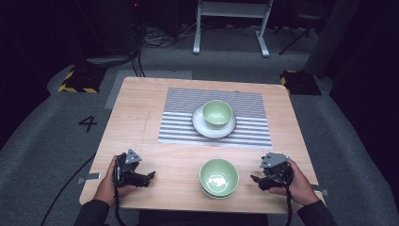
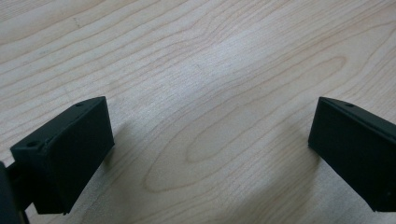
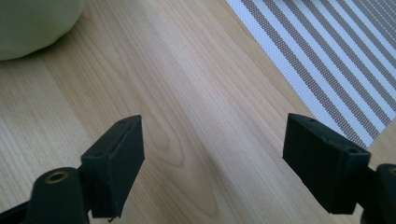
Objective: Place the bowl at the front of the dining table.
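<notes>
Landmark: the striped placemat (image 1: 215,117) on the wooden surface (image 1: 136,117).

On the placemat, near its middle: a white plate (image 1: 201,126) with a small green bowl (image 1: 217,113) sitting on it. That setting looks finished.

Off the placemat, on the near side toward the person: a stack of larger green bowls (image 1: 219,177) on bare wood, just short of the placemat's near edge. At least two rims show; exact count unclear. Nothing holds it.

Left gripper (image 1: 149,177): near the placemat's near-left corner but well apart from it, low over bare wood, jaws spread wide, empty. The left gripper view confirms wood grain between the jaws.

Right gripper (image 1: 254,179): near side of the placemat, just beside the bowl stack on its right, jaws apart, empty. The right gripper view has a pale green bowl wall (image 3: 32,23) at upper left and the placemat's stripes at upper right.

Judgement: early stage. One bowl placed on its plate; the stacked bowls remain untouched. The right gripper sits closest for a grasp on the stack's rim.
</notes>
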Demonstrator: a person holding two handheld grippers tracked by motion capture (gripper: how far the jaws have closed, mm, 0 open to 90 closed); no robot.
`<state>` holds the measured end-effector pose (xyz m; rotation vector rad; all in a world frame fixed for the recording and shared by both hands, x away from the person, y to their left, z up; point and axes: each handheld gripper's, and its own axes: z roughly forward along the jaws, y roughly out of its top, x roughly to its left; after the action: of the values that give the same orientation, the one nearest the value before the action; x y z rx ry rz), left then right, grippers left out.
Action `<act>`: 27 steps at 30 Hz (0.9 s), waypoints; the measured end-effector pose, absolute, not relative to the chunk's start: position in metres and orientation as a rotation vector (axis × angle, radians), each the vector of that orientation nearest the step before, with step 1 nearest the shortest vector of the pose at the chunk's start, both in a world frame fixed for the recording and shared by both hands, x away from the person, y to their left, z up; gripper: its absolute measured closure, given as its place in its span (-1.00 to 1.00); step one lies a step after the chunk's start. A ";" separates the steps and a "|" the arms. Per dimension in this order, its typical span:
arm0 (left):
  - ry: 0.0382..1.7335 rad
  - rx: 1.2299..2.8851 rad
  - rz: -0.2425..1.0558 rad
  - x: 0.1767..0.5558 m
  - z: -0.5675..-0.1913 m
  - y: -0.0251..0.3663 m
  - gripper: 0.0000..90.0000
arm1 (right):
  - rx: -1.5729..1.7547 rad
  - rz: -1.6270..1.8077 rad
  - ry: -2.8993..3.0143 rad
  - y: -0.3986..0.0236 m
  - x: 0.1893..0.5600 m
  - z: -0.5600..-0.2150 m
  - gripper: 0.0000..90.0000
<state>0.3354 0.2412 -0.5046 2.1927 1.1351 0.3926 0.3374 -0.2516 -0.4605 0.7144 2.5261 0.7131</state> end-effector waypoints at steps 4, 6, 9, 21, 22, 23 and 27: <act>1.135 2.193 0.393 0.335 -0.505 0.241 -1.00 | 0.735 0.719 2.530 -0.255 0.335 -0.466 -0.54; 1.135 2.193 0.392 0.335 -0.505 0.241 -1.00 | 0.738 0.716 2.531 -0.257 0.334 -0.470 -0.54; 1.135 2.192 0.393 0.335 -0.505 0.241 -1.00 | 0.758 0.714 2.531 -0.260 0.332 -0.473 -0.54; 1.128 2.192 0.397 0.336 -0.505 0.241 -1.00 | 0.888 0.832 2.507 -0.280 0.324 -0.488 -0.53; 1.128 2.193 0.398 0.336 -0.505 0.241 -1.00 | 0.901 0.850 2.507 -0.283 0.323 -0.489 -0.54; 1.128 2.193 0.397 0.336 -0.505 0.241 -1.00 | 0.908 0.868 2.501 -0.286 0.322 -0.490 -0.55; 1.129 2.193 0.395 0.336 -0.505 0.241 -1.00 | 0.935 0.949 2.487 -0.297 0.317 -0.495 -0.55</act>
<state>0.3364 0.2411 -0.5048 2.1926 1.1290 0.3947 0.3168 -0.2968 -0.4948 0.9351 2.4867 0.9489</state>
